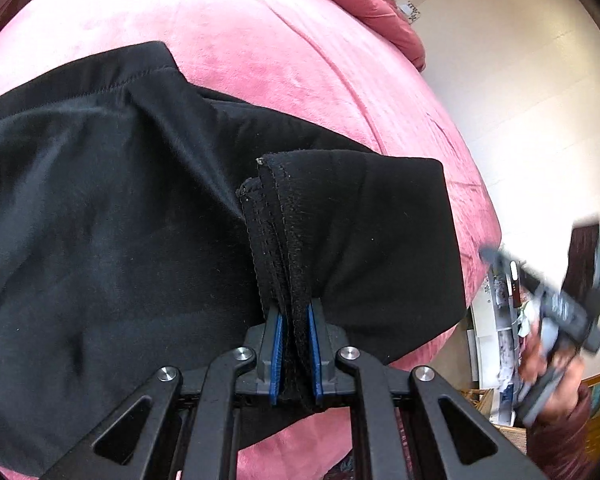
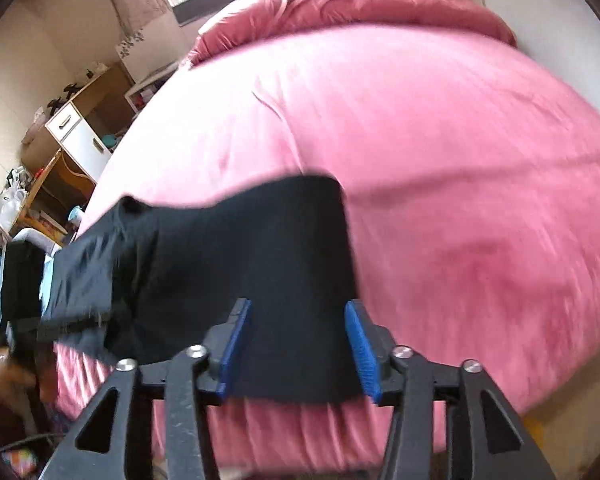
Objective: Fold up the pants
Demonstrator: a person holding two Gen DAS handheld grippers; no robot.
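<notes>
Black pants (image 1: 120,216) lie on the pink bed cover (image 1: 260,40), folded over near the bed's edge. My left gripper (image 1: 294,316) is shut on a bunched, stitched hem or waistband edge of the pants (image 1: 276,240), held between its blue pads. My right gripper (image 2: 298,312) is open; the pants (image 2: 240,260) lie between and beyond its blue pads, but nothing is pinched. The right gripper also shows, blurred, at the right of the left wrist view (image 1: 556,308), off the bed's side. The right wrist view is motion-blurred.
A rumpled dark pink duvet (image 2: 360,0) lies at the bed's far end. A wooden desk with white drawers (image 2: 76,132) and clutter stand left of the bed. Shelving (image 1: 500,320) stands on the floor by the bed's side.
</notes>
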